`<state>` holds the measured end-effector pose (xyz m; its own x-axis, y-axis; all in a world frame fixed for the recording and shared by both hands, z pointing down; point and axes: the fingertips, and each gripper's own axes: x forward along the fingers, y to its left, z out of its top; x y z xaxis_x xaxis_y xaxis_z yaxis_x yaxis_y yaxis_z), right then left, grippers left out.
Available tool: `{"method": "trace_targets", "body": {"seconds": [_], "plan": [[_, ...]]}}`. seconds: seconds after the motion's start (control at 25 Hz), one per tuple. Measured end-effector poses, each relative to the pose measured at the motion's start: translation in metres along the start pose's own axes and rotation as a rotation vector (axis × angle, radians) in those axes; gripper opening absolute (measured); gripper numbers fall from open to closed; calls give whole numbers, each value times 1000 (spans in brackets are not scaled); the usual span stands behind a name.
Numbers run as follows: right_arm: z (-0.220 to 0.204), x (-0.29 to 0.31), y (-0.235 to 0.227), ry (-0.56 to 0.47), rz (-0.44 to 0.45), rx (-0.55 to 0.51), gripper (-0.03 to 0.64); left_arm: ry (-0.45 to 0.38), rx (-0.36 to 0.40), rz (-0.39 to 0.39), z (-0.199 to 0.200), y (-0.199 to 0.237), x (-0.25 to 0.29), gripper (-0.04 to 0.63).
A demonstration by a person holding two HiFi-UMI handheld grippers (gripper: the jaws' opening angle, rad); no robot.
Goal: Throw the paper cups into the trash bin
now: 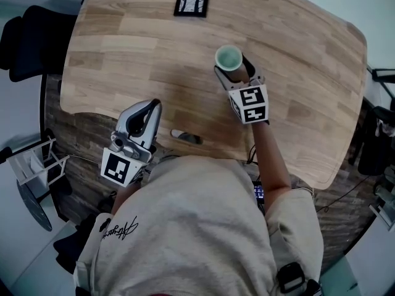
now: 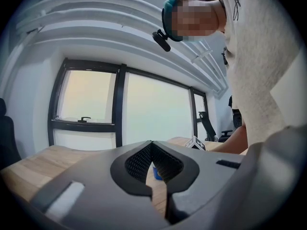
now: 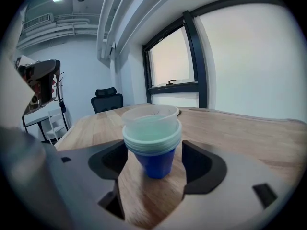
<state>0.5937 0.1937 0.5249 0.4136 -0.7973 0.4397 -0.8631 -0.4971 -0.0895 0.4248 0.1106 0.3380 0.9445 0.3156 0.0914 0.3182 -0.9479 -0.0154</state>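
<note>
A stack of paper cups (image 1: 229,57), blue outside with pale green rims, stands upright on the wooden table (image 1: 123,48). My right gripper (image 1: 236,73) is open, with one jaw on each side of the stack. In the right gripper view the cups (image 3: 152,143) sit between the jaws with a gap on each side, and the pads (image 3: 199,163) do not press on them. My left gripper (image 1: 151,110) hangs shut at the table's near edge, holding nothing. In the left gripper view its tips (image 2: 151,145) meet, and a sliver of the blue cup (image 2: 157,173) shows behind them. No trash bin is in view.
A black-framed picture (image 1: 192,0) lies at the table's far side. A small dark object (image 1: 186,136) lies by the near edge. A black office chair (image 1: 24,42) stands to the left, with a white rack (image 1: 37,162) below it. Large windows (image 3: 240,56) are beyond the table.
</note>
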Motion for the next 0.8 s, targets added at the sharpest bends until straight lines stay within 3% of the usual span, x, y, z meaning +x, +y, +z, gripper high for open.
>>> {"method": "trace_targets", "body": {"seconds": [0.8], "plan": [[11,10,9,-42,67,-44,321,6,-1,87,-1,7,-25,3]]}}
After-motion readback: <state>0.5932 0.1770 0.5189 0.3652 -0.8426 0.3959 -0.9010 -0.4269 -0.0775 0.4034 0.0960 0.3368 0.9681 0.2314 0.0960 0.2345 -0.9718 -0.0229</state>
